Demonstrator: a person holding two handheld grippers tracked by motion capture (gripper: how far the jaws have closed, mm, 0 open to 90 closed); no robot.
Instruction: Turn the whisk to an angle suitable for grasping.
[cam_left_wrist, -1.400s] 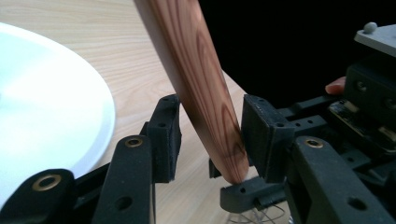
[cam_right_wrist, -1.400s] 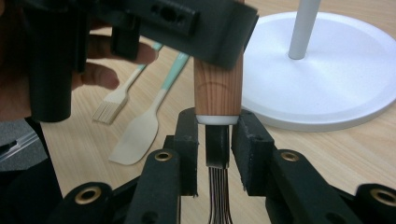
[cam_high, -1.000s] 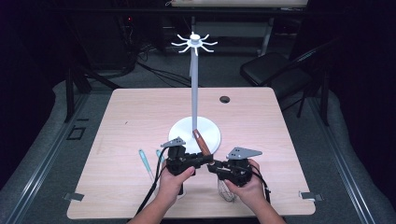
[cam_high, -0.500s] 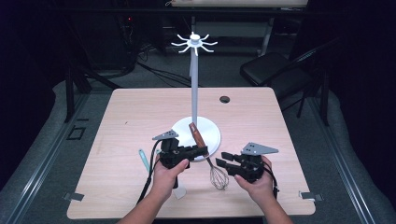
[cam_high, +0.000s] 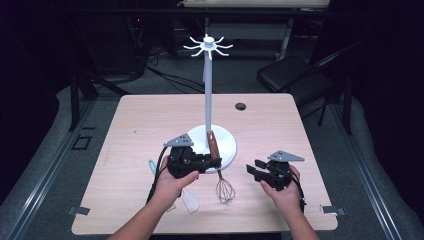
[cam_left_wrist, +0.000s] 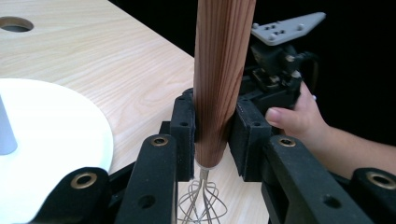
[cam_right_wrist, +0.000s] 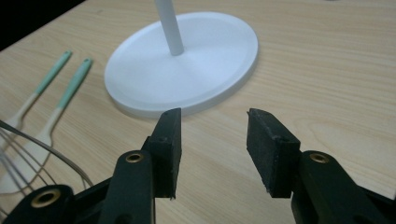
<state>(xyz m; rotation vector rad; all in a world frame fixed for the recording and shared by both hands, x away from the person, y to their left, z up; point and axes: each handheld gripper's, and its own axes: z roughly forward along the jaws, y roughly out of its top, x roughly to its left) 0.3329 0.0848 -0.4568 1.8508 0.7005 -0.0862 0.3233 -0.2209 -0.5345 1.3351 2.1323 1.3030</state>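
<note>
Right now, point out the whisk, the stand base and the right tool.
whisk (cam_left_wrist: 223, 70): left gripper view, on its wooden handle.
stand base (cam_right_wrist: 205, 56): right gripper view, on the bare white disc.
right tool (cam_right_wrist: 214, 140): right gripper view, midway between its open fingertips.

No readable text, label or number anywhere.

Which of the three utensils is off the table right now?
The wooden-handled wire whisk, clamped in the left tool; the two green-handled spatulas lie flat on the wooden table.
</note>
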